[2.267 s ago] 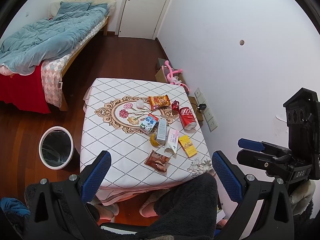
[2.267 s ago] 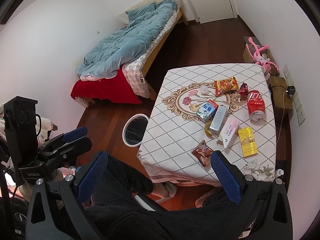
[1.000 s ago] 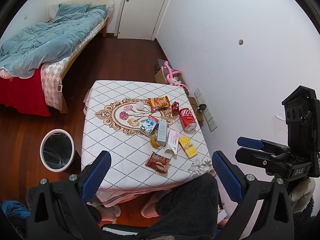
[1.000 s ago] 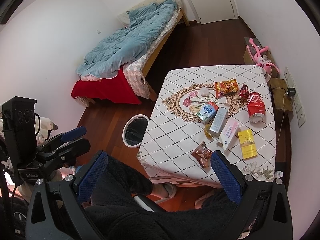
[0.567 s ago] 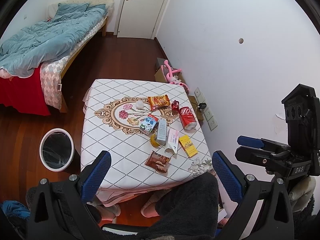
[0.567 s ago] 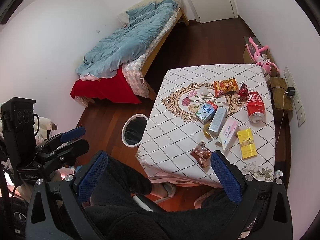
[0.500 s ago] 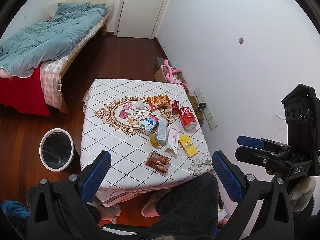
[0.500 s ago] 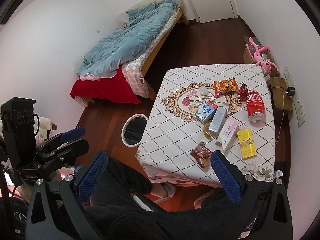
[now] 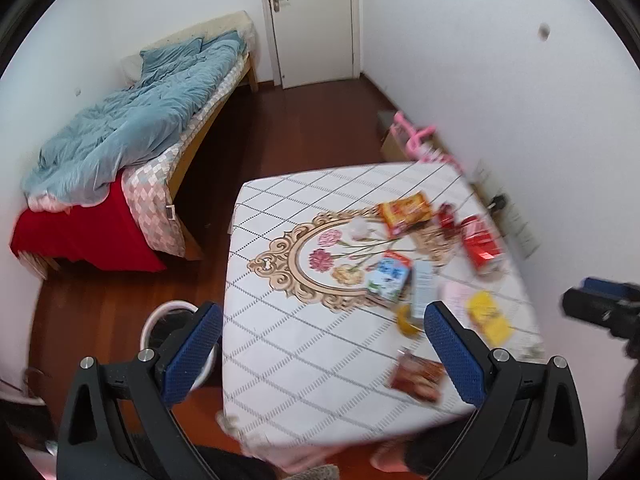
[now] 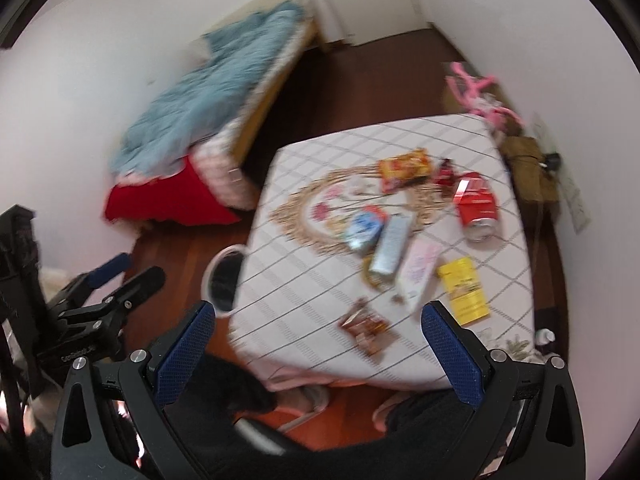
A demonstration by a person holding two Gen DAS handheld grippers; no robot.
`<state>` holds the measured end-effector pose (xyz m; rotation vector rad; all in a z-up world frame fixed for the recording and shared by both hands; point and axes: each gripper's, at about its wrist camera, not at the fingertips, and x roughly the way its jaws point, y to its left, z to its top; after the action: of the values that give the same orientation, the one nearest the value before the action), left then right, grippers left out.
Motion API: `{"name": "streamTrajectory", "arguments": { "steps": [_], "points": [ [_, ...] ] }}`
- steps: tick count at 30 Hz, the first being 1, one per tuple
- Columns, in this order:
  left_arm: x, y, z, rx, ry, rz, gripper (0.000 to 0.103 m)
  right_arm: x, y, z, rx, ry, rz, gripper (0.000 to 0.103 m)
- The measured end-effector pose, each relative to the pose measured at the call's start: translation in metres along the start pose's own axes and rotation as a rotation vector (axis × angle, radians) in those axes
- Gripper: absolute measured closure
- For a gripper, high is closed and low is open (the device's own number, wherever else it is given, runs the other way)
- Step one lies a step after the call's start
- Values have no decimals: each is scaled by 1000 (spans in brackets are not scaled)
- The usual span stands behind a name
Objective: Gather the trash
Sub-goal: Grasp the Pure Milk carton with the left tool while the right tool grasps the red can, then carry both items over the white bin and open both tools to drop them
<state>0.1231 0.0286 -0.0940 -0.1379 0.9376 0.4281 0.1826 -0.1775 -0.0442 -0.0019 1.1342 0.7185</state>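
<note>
Trash lies on a table with a white diamond-pattern cloth [image 9: 304, 352]: an orange snack bag [image 9: 405, 209], a red can [image 9: 480, 243] on its side, a blue-white carton [image 9: 389, 275], a yellow pack [image 9: 489, 317] and a brown wrapper [image 9: 418, 372]. The same items show in the right wrist view, with the red can [image 10: 476, 205] and brown wrapper [image 10: 366, 327]. A white-rimmed bin [image 10: 223, 276] stands on the floor left of the table. My left gripper [image 9: 322, 352] is open and empty above the table's near edge. My right gripper [image 10: 318, 354] is open and empty, also short of the table.
A bed with a blue duvet [image 9: 136, 136] and red sheet stands at the left. A white door [image 9: 316, 20] is at the back. Pink toys and a cardboard box [image 10: 476, 84] sit by the right wall. Dark wood floor surrounds the table. Both views are motion-blurred.
Both grippers have moved forward and down toward the table, which now looks larger. The left view has swung left, putting the bin behind its left finger. Both stay open.
</note>
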Motion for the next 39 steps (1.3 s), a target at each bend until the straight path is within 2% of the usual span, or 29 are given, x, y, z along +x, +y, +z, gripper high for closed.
{"name": "streamTrajectory", "arguments": {
  "steps": [2, 6, 12, 16, 18, 19, 20, 23, 24, 27, 29, 31, 32, 35, 39],
  "points": [
    [43, -10, 6, 39, 55, 13, 0, 29, -23, 11, 42, 7, -60, 0],
    [128, -40, 13, 121, 210, -25, 0, 87, -77, 39, 128, 44, -157, 0],
    [220, -79, 14, 225, 374, -71, 1, 161, -145, 77, 175, 103, -273, 0],
    [255, -92, 13, 258, 428, -86, 21, 199, -173, 93, 179, 159, -322, 0],
    [265, -97, 13, 262, 447, -103, 27, 214, -183, 100, 178, 185, -326, 0],
    [268, -99, 13, 256, 450, -121, 42, 221, -187, 104, 177, 193, -325, 0],
    [271, -99, 13, 243, 456, -135, 52, 227, -189, 107, 171, 202, -329, 0],
    [271, -94, 18, 190, 451, -128, 53, 250, -193, 116, 154, 237, -341, 0],
    [272, -88, 21, 158, 445, -96, 53, 257, -195, 119, 150, 250, -346, 0],
    [274, -77, 25, 98, 452, -101, 49, 272, -198, 123, 142, 280, -371, 0],
    [276, -73, 26, 74, 465, -97, 54, 283, -202, 123, 155, 307, -380, 0],
    [273, -71, 28, 71, 444, -74, 54, 292, -204, 121, 160, 325, -386, 8],
    [270, -67, 28, 77, 433, -67, 54, 295, -206, 120, 164, 335, -396, 21],
    [252, -57, 32, 62, 389, -50, 55, 296, -204, 119, 152, 324, -415, 21],
    [202, -34, 42, 22, 291, -21, 55, 279, -191, 112, 144, 289, -414, 22]
  ]
}}
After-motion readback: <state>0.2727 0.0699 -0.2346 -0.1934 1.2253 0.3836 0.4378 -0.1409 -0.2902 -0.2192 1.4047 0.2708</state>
